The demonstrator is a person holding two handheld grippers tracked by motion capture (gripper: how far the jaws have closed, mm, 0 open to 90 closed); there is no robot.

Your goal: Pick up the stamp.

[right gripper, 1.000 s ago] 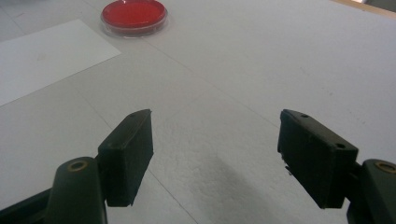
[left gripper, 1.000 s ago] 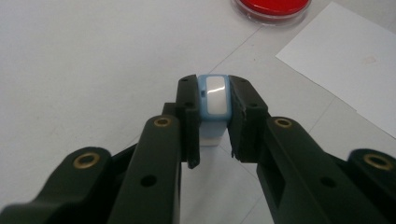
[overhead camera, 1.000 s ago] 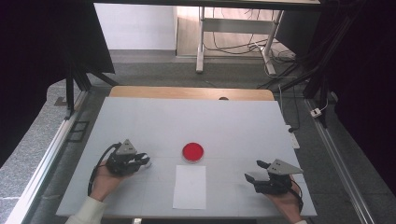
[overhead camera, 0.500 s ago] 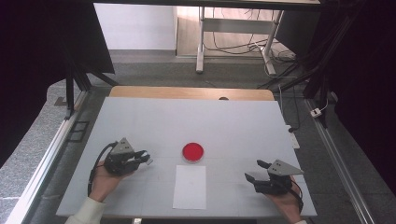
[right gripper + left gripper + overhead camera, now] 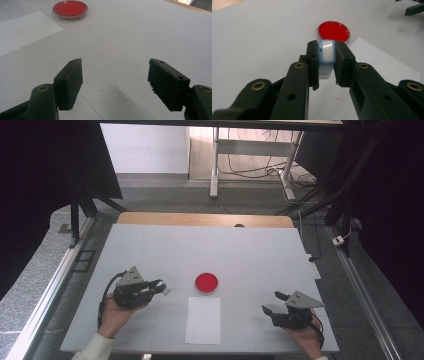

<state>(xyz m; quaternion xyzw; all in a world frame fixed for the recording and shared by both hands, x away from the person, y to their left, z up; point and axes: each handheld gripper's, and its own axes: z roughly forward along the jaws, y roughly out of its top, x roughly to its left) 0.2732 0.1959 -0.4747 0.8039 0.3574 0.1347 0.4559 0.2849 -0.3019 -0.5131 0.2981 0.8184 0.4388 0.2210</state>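
My left gripper clamps a small rounded stamp, pale blue plastic with a glossy white face, at frame centre. Beyond it: round red dish, flat white paper. My right gripper stands open over the matte table.

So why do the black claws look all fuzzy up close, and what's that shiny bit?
Left gripper view: the left hand-held gripper sits too near the lens, so its lower parts blur, while light glares off the small blue-and-white object it clamps. Right gripper view: the jaws blur likewise, and the red dish is sharper. High view: the surroundings are dark.
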